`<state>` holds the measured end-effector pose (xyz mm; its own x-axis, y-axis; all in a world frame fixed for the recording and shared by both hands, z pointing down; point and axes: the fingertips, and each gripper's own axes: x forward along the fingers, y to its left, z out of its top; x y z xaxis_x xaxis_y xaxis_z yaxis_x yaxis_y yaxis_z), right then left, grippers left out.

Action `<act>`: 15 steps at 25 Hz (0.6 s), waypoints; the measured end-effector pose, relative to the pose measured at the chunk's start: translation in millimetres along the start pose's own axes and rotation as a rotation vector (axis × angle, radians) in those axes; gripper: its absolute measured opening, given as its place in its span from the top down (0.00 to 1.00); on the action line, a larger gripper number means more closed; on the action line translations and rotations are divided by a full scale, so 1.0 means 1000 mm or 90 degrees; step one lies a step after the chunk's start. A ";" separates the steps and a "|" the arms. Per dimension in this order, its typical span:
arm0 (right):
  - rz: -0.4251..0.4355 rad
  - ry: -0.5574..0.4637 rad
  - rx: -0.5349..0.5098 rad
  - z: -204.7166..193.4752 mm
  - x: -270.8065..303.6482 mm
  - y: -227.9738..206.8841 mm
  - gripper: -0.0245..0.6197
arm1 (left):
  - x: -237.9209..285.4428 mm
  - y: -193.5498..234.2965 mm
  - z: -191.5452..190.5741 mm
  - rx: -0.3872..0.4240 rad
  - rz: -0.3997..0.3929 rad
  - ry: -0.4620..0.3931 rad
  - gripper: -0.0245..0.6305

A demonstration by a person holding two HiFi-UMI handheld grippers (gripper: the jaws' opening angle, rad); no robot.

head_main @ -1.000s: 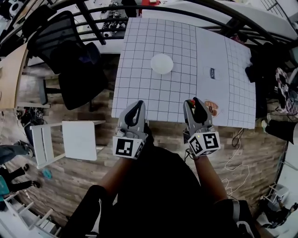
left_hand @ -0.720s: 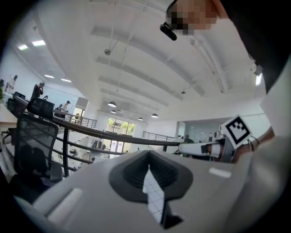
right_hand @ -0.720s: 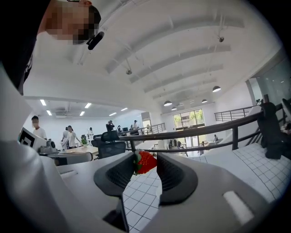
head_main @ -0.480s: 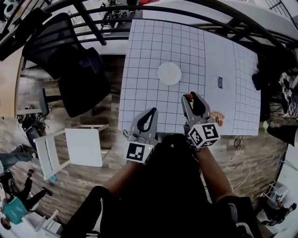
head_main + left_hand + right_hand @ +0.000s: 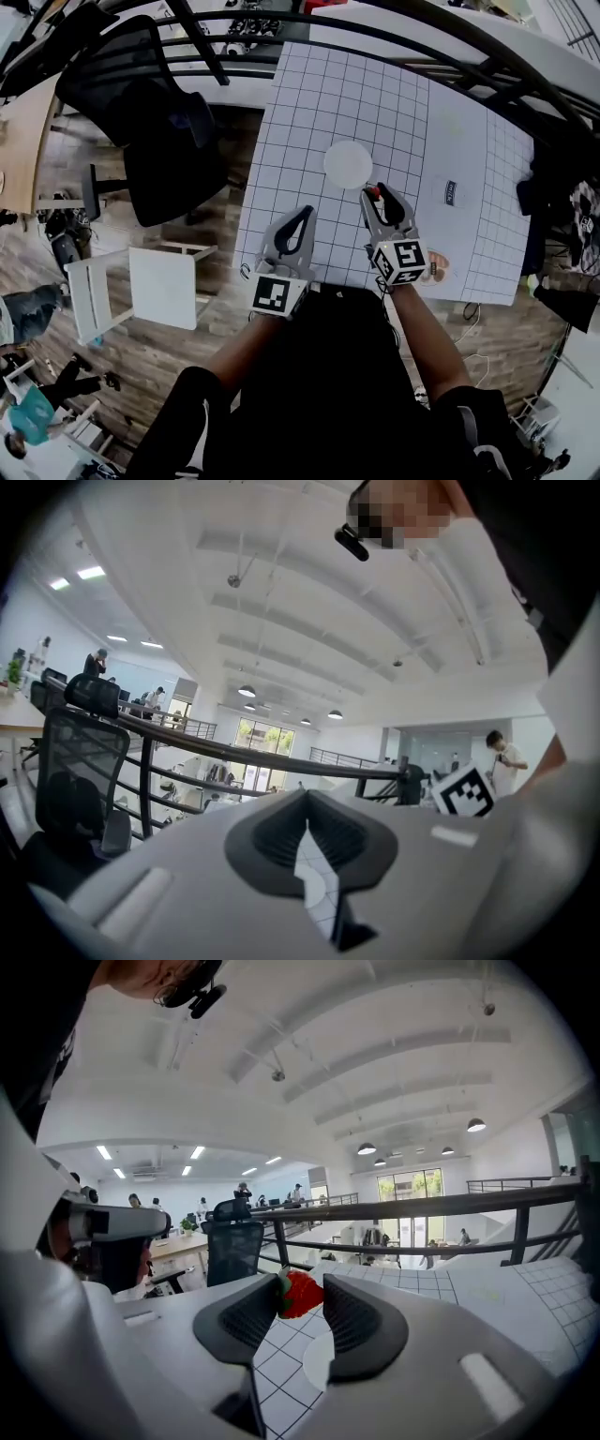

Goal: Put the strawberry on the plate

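Note:
A red strawberry (image 5: 305,1297) with a green top is pinched between the tips of my right gripper (image 5: 302,1283), which is shut on it. In the head view the right gripper (image 5: 380,198) holds the strawberry (image 5: 373,194) just to the near right of the round white plate (image 5: 349,163), above the white grid mat (image 5: 309,103). Part of the plate (image 5: 317,1358) shows between the right jaws, below the fruit. My left gripper (image 5: 306,212) hovers over the mat's near edge, left of the right one. The left gripper (image 5: 307,795) is shut on nothing.
A black office chair (image 5: 150,122) stands left of the table and a white chair (image 5: 155,281) sits on the wooden floor nearer me. A printed picture (image 5: 433,265) lies on the mat beside my right gripper. A black railing (image 5: 422,37) runs behind the table.
Both grippers have moved forward over the mat. The right one has carried the strawberry from the table's near edge to just beside the plate.

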<state>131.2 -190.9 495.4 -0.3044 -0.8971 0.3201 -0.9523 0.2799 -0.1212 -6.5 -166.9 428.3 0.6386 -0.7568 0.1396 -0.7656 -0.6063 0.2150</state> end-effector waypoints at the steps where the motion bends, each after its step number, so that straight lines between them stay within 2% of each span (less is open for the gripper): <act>1: 0.007 0.004 -0.001 -0.004 0.006 -0.004 0.73 | 0.007 0.003 0.001 0.001 0.008 -0.002 0.95; 6: 0.028 0.050 -0.014 -0.029 0.035 -0.026 0.73 | 0.043 0.012 -0.006 -0.007 0.042 0.008 0.95; 10: 0.039 0.110 0.024 -0.056 0.059 -0.040 0.73 | 0.064 0.014 -0.014 -0.012 0.046 0.008 0.95; 15: 0.056 0.159 0.009 -0.085 0.083 -0.051 0.73 | 0.078 0.010 -0.028 -0.020 0.053 0.028 0.95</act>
<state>152.4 -250.6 608.3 -0.3826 -0.7573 0.5293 -0.9223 0.3467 -0.1706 37.6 -225.4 468.6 0.5757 -0.7927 0.2005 -0.8140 -0.5327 0.2315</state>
